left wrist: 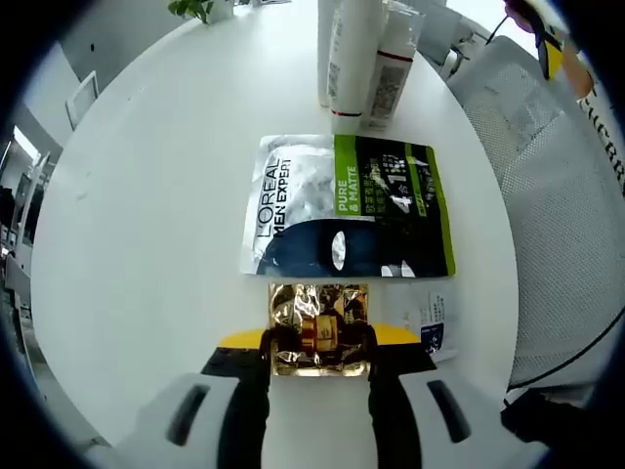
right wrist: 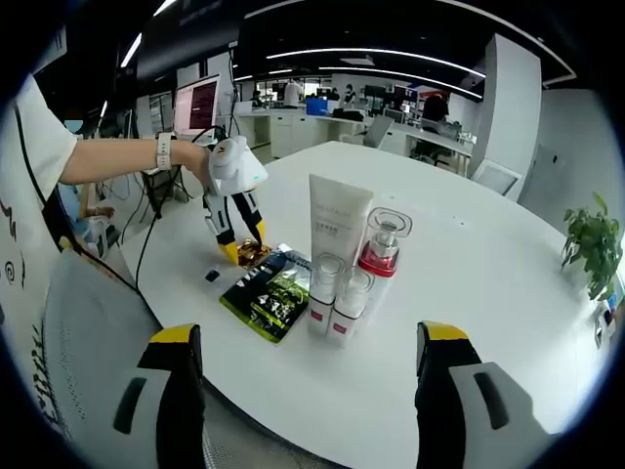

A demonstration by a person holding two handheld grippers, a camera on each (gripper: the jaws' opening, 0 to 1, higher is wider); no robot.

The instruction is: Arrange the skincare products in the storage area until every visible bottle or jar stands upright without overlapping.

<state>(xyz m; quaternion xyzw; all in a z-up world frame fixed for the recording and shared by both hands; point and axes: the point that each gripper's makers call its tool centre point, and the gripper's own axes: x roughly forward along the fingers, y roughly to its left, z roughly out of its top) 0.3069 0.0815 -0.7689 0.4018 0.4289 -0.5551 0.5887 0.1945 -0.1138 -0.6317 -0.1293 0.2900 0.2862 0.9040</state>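
open office: desks (right wrist: 293,122), monitor (right wrist: 198,105), chairs (right wrist: 435,132)

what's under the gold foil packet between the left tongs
The crinkled gold foil packet lies on the round white table, just short of the silver, black and green face-mask sachet. The table directly beneath it is covered.

The bench (left wrist: 146,215) is plain white. The face mask packet (left wrist: 347,205) is silver and black with a bright green stripe and white letters. The small packet (left wrist: 319,327) is shiny gold. The tube (right wrist: 337,230) is white. The bottle (right wrist: 383,242) is clear with a red band. The left gripper (left wrist: 319,363) has black jaws with yellow tips.
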